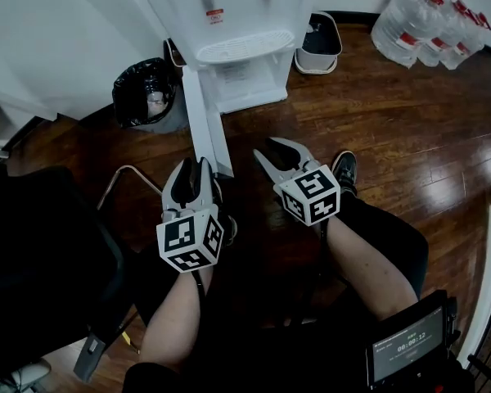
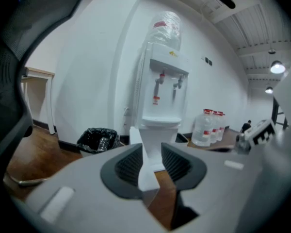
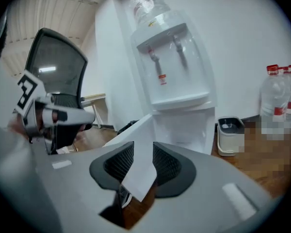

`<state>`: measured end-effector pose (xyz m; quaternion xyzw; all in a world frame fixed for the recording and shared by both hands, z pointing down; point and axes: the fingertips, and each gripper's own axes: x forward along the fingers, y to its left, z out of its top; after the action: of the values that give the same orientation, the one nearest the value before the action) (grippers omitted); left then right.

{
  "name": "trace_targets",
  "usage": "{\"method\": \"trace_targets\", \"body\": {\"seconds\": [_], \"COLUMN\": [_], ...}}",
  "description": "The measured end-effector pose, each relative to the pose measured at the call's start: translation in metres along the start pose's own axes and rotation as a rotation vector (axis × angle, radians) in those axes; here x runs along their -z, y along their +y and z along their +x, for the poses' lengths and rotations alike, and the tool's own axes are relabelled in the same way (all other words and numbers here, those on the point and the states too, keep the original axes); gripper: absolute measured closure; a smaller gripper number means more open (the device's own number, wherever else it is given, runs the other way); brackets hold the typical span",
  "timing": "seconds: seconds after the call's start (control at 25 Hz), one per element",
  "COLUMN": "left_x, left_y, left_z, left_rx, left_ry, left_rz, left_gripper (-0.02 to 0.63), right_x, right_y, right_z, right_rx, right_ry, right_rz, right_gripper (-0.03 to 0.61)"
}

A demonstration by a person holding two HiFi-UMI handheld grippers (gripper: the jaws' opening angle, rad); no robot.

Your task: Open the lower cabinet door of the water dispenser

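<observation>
Already the lower cabinet door (image 1: 203,117) of the water dispenser (image 1: 237,23) stands swung out toward the near side. Its free edge is just beside the left tool (image 1: 199,166), whose jaws are spread with that edge lined up in their gap, not clamped on it. Right of the door, the right tool (image 1: 266,148) hovers over the wood floor (image 1: 376,129), jaws spread, pinching nothing.

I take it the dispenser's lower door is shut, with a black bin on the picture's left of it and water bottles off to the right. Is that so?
Not quite. The door is swung open toward the person, as the head view shows. The rest holds: the bin is on the picture's left of the dispenser and the bottles are off to the right.
</observation>
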<state>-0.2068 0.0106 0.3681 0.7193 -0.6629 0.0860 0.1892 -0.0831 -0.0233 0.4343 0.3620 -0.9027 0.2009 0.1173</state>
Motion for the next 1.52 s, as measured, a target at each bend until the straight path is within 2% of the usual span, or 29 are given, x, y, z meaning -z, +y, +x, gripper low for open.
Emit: {"method": "trace_targets", "body": {"seconds": [0.16,0.32,0.48,0.64,0.8,0.92,1.0,1.08,1.2,1.36,1.52], "left_x": [0.040,0.078,0.086,0.091,0.126,0.159,0.174,0.190,0.206,0.226,0.254], "left_y": [0.009,-0.009,-0.010,0.004,0.005,0.018,0.031,0.038,0.042,0.035,0.038], "left_z": [-0.008,-0.006,0.006,0.006,0.005,0.010,0.012,0.016,0.031,0.056,0.075], "left_rx": [-0.021,0.034,0.048,0.011,0.011,-0.061,-0.144,-0.202,-0.239,-0.155,-0.113], "left_ry": [0.100,0.193,0.213,0.232,0.353,0.429,0.422,0.412,0.405,0.447,0.477], "left_rz": [-0.040,-0.001,0.057,0.018,0.039,0.017,-0.040,-0.054,-0.021,0.129,0.165], "left_gripper": [0.483,0.460,0.457,0.437,0.422,0.400,0.391,0.391,0.391,0.390,0.391], "right_x": [-0.040,-0.078,-0.116,-0.126,-0.123,-0.123,-0.123,-0.124,-0.125,-0.122,-0.116], "right_y": [-0.043,-0.075,-0.091,-0.092,-0.100,-0.106,-0.110,-0.116,-0.125,-0.131,-0.123], "right_z": [-0.028,-0.064,-0.095,-0.113,-0.119,-0.120,-0.123,-0.126,-0.130,-0.137,-0.137], "right_rx": [0.093,0.159,0.159,0.128,0.126,0.107,0.080,0.036,-0.012,0.037,-0.045], "right_ry": [-0.114,-0.197,-0.250,-0.249,-0.294,-0.314,-0.324,-0.352,-0.384,-0.334,-0.326], "right_rz": [0.066,0.115,0.137,0.133,0.207,0.264,0.322,0.402,0.452,0.379,0.435], "right_gripper": [0.456,0.463,0.463,0.463,0.473,0.483,0.485,0.491,0.492,0.492,0.492]}}
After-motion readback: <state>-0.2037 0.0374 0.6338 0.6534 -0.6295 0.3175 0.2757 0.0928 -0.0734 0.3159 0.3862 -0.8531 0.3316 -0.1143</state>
